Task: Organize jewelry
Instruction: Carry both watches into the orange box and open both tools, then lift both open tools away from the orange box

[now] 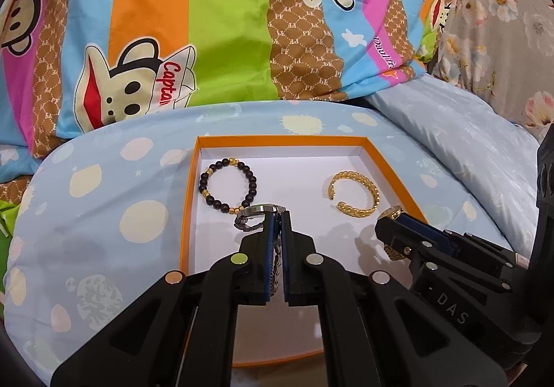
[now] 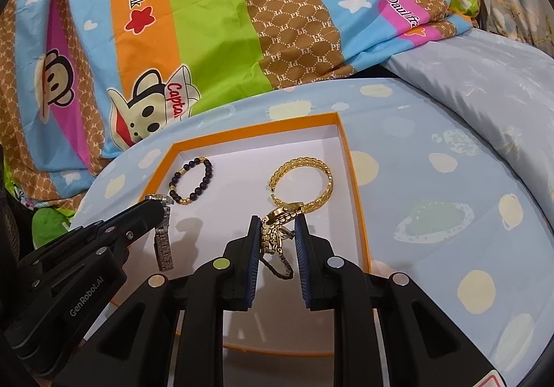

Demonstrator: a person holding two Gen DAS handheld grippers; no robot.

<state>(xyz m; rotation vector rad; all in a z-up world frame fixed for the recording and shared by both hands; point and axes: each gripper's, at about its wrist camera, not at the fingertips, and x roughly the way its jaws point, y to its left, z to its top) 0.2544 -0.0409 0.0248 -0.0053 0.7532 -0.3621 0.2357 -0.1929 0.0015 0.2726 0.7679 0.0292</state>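
An orange-rimmed box with a white floor lies on the bed; it also shows in the right wrist view. Inside lie a black bead bracelet at the back left and a gold cuff bangle at the back right. My left gripper is shut on a silver watch, held above the box floor with its band hanging down. My right gripper is shut on a gold watch, held above the box just in front of the bangle.
The box rests on a light blue sheet with pale dots. A striped cartoon-monkey quilt is piled behind it. A floral fabric lies at the far right.
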